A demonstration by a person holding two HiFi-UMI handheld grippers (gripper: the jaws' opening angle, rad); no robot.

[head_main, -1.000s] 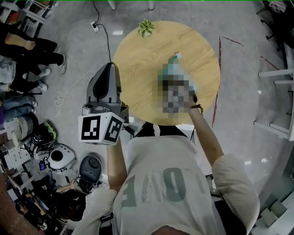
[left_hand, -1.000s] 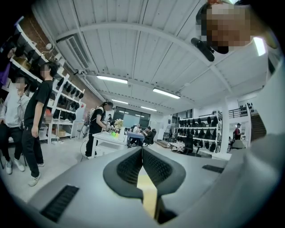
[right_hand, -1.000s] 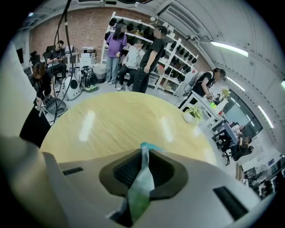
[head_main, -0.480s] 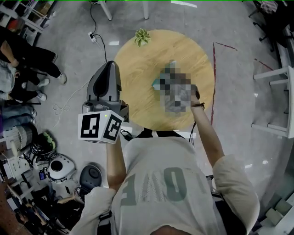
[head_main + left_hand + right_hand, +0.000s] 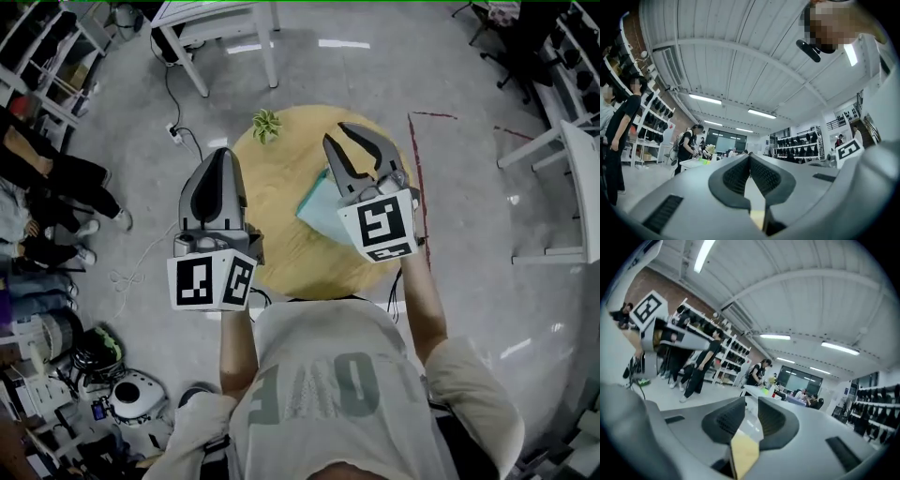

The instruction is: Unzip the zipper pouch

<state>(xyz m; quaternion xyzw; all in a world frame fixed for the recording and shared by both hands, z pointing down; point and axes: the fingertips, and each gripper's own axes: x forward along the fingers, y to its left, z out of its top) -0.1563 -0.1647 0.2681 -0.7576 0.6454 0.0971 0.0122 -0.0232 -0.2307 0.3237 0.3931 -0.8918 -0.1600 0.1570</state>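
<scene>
Shirt (image 5: pixel 323 389): large grey lettering, LOVE, upside down in head view.
Left tool (image 5: pixel 219 153): jaws pressed together, nothing between; beside the bench's left edge in head view.
Right tool (image 5: pixel 336 133): jaws partly apart, nothing between; just been opening, then closing slightly; over the bench in head view.
Zipper pouch (image 5: pixel 317 211): teal, flat on the round wooden bench (image 5: pixel 281 253); in neither tool; shown by head view only, right end covered by right tool; zipper too small to read.
Plant (image 5: pixel 266 124): small, at the bench's far rim.
Marker cube (image 5: pixel 847 151): right tool's, black square code, no words; at left gripper view's right edge.
Ceiling (image 5: pixel 740 56): ribbed, with light strips; gripper views only.
</scene>
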